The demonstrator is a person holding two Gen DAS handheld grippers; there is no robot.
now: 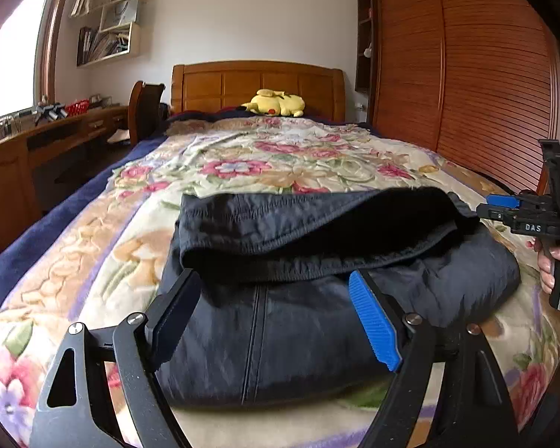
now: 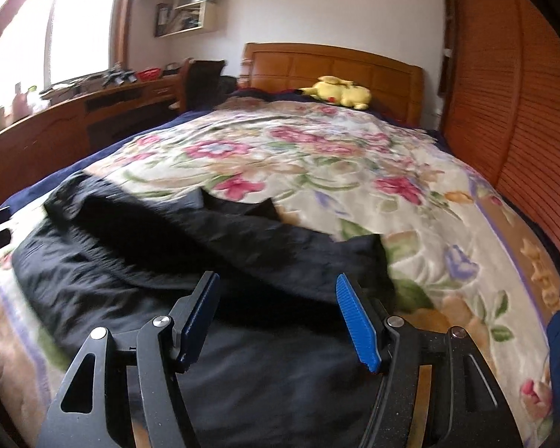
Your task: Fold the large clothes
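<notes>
Both claws gape empty: left claw (image 1: 276, 310), right claw (image 2: 278, 315). The dark garment (image 1: 317, 246) lies at twelve o'clock, long axis nine-to-three, nearest the left claw.

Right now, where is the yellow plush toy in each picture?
Left wrist view: the yellow plush toy lies at top centre, against the wooden headboard.
Right wrist view: the toy lies upper right of centre, before the headboard.
Shared landmark: the floral blanket.
</notes>
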